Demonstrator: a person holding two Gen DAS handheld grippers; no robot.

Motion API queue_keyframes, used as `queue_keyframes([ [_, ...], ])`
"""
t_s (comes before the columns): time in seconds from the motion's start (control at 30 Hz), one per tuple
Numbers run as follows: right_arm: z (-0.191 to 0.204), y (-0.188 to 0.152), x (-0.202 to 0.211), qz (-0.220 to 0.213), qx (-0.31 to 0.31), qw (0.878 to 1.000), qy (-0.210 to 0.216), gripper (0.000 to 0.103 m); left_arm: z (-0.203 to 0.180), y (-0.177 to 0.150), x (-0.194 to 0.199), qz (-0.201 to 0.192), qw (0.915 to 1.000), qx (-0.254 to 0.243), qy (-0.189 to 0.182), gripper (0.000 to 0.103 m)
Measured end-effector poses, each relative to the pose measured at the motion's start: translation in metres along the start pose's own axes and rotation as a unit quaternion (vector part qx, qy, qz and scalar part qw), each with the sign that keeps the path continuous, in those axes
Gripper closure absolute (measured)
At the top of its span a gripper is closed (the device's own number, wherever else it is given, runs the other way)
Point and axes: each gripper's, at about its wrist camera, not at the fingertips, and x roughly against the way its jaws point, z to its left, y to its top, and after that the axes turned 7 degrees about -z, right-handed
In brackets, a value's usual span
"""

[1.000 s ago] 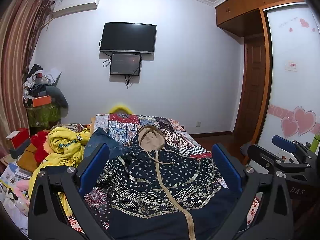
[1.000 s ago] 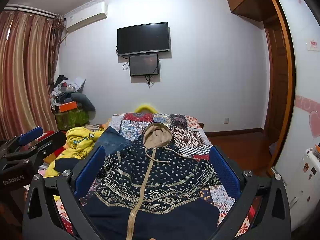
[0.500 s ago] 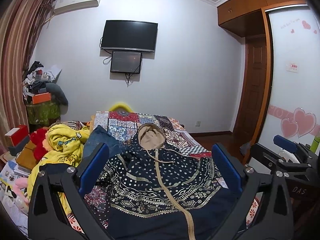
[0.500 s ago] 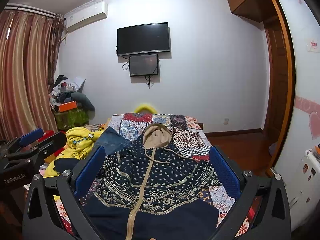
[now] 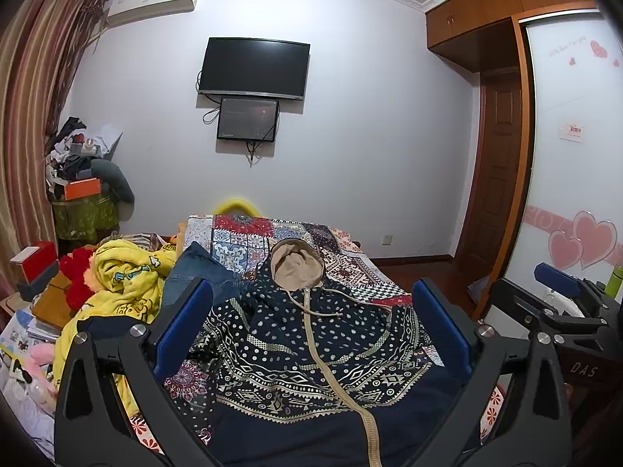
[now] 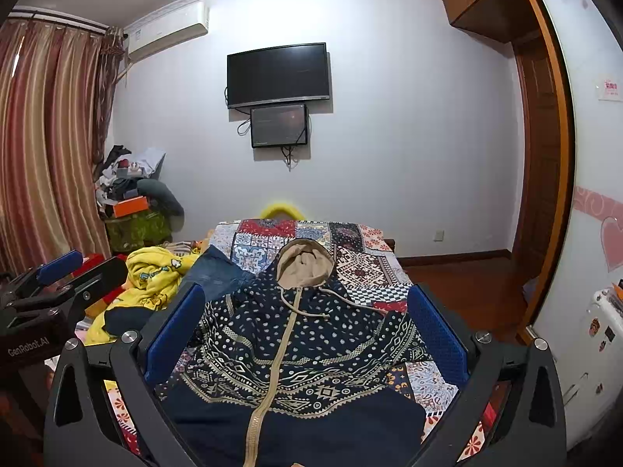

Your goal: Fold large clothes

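A navy patterned zip hoodie [image 5: 311,354] with a beige-lined hood [image 5: 296,266] lies flat, front up, on the patchwork bedspread [image 5: 342,257]; it also shows in the right wrist view [image 6: 296,354]. My left gripper [image 5: 311,330] is open and empty, held above the hoodie's lower half. My right gripper [image 6: 305,330] is open and empty, also above the hoodie. Each gripper shows at the edge of the other's view: the right gripper [image 5: 560,292] and the left gripper [image 6: 58,276].
A yellow printed garment [image 5: 124,284] and blue jeans [image 5: 198,272] lie left of the hoodie. A cluttered stand [image 5: 83,202] is by the curtain. A TV [image 5: 255,68] hangs on the far wall. A wardrobe [image 5: 576,194] and door [image 5: 498,179] are at right.
Both grippers stay open over the hoodie. The left wrist view has shifted slightly; the hoodie has not moved.
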Motion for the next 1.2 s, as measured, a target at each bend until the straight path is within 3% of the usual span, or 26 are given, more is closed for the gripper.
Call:
queue_keyframes([
  [0.8, -0.001, -0.001, -0.007, 0.012, 0.001, 1.0, -0.002, 0.0, 0.005, -0.005, -0.012, 0.012, 0.9999, 0.006, 0.002, 0.0],
  [1.2, 0.007, -0.003, -0.05, 0.046, 0.013, 0.999, -0.004, 0.0, 0.046, -0.008, -0.046, 0.024, 0.9992, 0.018, 0.026, 0.0],
])
